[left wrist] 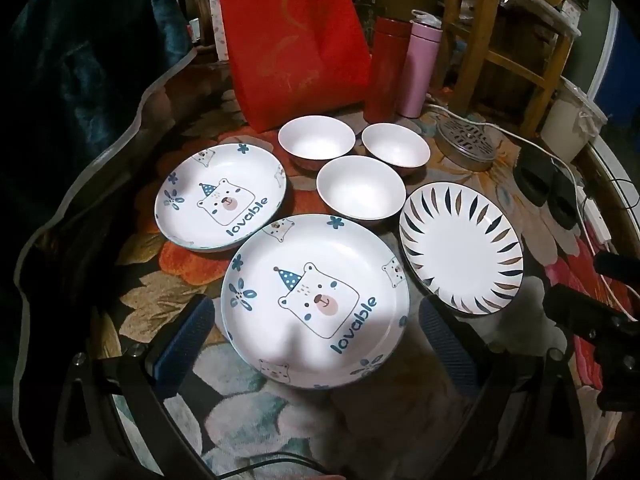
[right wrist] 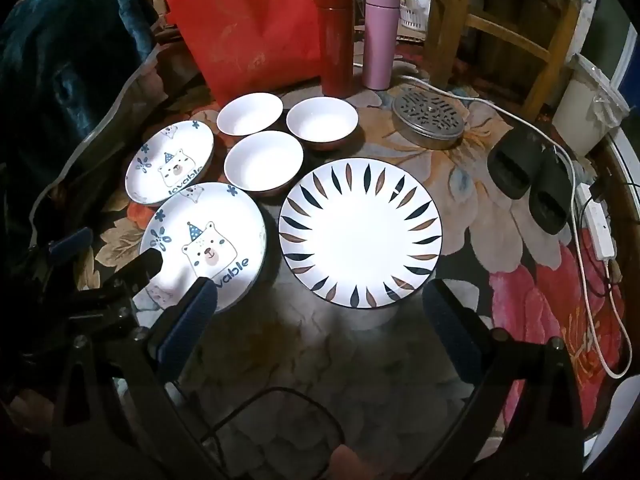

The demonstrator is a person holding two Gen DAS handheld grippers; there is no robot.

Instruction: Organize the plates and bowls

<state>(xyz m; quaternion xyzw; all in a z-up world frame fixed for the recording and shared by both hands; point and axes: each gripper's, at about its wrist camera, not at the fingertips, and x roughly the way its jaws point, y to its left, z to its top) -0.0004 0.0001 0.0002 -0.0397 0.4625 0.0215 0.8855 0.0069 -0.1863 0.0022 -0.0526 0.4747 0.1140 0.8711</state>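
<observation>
On the table (right wrist: pixel 340 360) three bowls form a triangle: two side by side at the back (right wrist: pixel 250 114) (right wrist: pixel 322 122) and one (right wrist: pixel 264 164) in front, between them. Left of the bowls lies a bear plate (right wrist: pixel 170 166), with a second bear plate (right wrist: pixel 204 244) in front of it, and right of that, just beside it and before the front bowl, lies a leaf-rimmed plate (right wrist: pixel 360 232). Behind the bowls stand a bag (right wrist: pixel 248 28) and, to its right, two flasks (right wrist: pixel 336 40) (right wrist: pixel 380 40); a round perforated lid (right wrist: pixel 430 120) lies right of the bowls, with slippers (right wrist: pixel 528 184) farther right.
</observation>
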